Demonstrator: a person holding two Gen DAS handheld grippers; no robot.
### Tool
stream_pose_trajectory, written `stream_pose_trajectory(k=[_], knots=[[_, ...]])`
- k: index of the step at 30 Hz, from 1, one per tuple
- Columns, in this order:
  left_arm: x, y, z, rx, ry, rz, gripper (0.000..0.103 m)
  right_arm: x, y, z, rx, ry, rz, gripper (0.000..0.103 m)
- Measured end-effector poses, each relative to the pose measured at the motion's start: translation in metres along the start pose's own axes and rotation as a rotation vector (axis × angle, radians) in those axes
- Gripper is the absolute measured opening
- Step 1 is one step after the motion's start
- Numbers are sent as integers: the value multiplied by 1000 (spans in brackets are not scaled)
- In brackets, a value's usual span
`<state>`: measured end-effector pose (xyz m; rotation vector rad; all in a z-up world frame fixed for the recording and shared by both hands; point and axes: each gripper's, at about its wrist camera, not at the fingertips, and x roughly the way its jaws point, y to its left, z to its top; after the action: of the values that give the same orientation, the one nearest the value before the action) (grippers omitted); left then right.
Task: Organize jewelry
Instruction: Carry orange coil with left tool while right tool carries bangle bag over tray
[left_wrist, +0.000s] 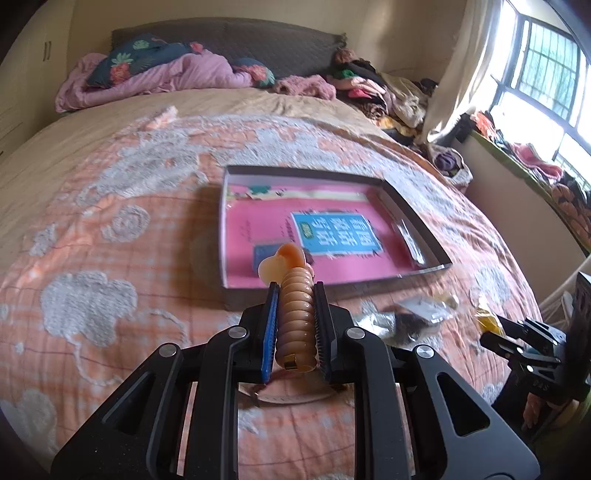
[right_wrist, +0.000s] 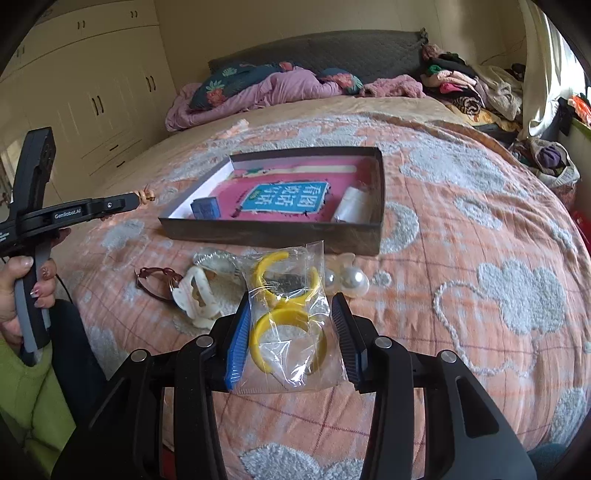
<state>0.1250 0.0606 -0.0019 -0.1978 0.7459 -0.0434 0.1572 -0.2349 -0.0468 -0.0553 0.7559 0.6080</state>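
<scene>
The left gripper (left_wrist: 295, 306) pinches a ribbed amber bracelet (left_wrist: 297, 317) just short of the box (left_wrist: 417, 218); a loose squeeze could drop it onto the quilt (left_wrist: 110, 229). The right gripper (right_wrist: 291, 332), spread, straddles a slippery bag of yellow bangles (right_wrist: 288, 325) near the box. "GenRobot.AI" reads on the left gripper's arm.

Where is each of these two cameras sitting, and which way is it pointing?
Left wrist view: rides on the left hand-held gripper, looking along its fingers, shut on a ribbed tan bracelet, toward the open box on the bed; the right hand-held gripper shows at right.
Right wrist view: rides on the right hand-held gripper, open around a bag of yellow bangles; the left hand shows at left.
Both share the box, bedspread and headboard.
</scene>
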Motion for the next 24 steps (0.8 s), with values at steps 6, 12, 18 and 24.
stream_pose_trajectory(k=[6,12,18,24], knots=[[-3,5,7,-14,-24,5,11,-2,3,12,0,-31,14,41],[2,2,13,-15,-33,-7,11,-2,11,25,-14,-60,28,41],[7,-7,21,-2,-48,-21,11,-2,11,40,-17,-94,20,41],[13,-13,30,1,-61,-37,11,-5,8,51,-15,-116,11,41]])
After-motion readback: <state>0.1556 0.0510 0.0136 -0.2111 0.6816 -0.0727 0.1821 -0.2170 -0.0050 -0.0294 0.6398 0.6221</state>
